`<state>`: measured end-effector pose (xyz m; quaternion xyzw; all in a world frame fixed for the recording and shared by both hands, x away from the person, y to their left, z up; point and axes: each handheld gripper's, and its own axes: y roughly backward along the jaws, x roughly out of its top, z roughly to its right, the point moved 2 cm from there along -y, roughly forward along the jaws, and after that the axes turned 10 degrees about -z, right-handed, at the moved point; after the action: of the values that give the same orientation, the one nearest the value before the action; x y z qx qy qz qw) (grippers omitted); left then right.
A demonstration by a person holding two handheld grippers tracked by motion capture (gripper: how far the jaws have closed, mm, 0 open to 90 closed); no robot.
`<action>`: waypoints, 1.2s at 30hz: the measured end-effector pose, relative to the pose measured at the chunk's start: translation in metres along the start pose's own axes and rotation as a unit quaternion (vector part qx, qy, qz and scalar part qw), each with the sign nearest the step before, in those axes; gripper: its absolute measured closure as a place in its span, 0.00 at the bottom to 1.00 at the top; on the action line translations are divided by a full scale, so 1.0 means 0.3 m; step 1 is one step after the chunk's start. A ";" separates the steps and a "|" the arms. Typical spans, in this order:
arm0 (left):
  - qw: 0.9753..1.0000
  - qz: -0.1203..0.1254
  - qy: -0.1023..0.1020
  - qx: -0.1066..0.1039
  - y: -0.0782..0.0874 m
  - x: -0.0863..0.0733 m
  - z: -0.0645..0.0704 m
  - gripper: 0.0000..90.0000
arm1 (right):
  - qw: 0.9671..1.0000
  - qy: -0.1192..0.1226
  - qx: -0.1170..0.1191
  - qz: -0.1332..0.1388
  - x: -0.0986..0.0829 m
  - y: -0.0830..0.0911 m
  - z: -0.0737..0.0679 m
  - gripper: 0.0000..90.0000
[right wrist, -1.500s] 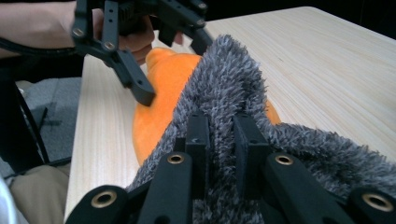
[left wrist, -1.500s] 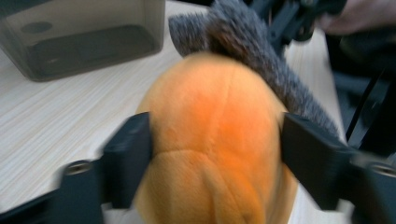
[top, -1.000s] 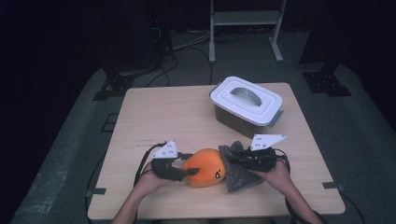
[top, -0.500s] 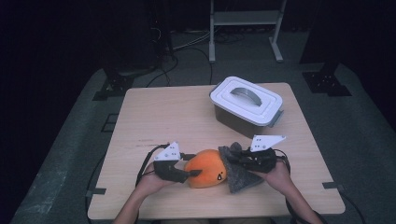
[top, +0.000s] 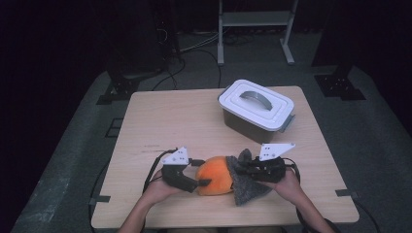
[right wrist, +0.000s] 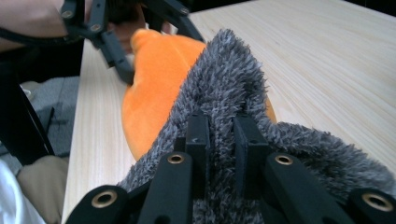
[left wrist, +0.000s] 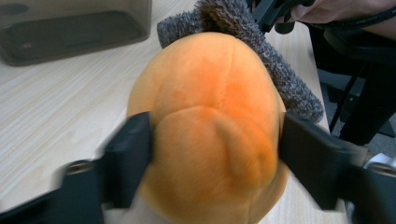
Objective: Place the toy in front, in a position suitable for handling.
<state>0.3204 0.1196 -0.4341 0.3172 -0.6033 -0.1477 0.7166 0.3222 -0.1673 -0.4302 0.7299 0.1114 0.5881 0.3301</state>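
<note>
An orange plush toy [top: 216, 175] lies near the table's front edge, with a grey fuzzy cloth [top: 247, 188] draped against its right side. My left gripper [top: 201, 173] straddles the toy's left end. In the left gripper view its jaws press on both sides of the round orange body [left wrist: 210, 116], and my left gripper [left wrist: 217, 158] holds the toy. My right gripper [top: 241, 170] comes in from the right. In the right gripper view my right gripper [right wrist: 219, 135] is shut on a fold of the grey cloth [right wrist: 224, 79], with the orange toy [right wrist: 154, 93] just beyond.
A grey storage box with a white handled lid [top: 256, 109] stands closed at the back right of the wooden table [top: 165, 126]. Its dark wall [left wrist: 74, 28] shows beyond the toy in the left gripper view. A metal stand and cables occupy the dark floor behind the table.
The left gripper has edged slightly right, further onto the orange toy, which shifted a little right. The right gripper has barely moved and keeps the cloth.
</note>
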 end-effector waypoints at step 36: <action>0.998 0.003 -0.052 0.031 -0.012 0.029 0.034 0.53 | 0.999 0.041 -0.009 0.015 0.099 0.053 -0.058 0.87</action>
<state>0.3133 0.1089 -0.4288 0.3293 -0.6449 -0.1432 0.6747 0.3109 -0.1567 -0.3955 0.7037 0.1085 0.6238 0.3223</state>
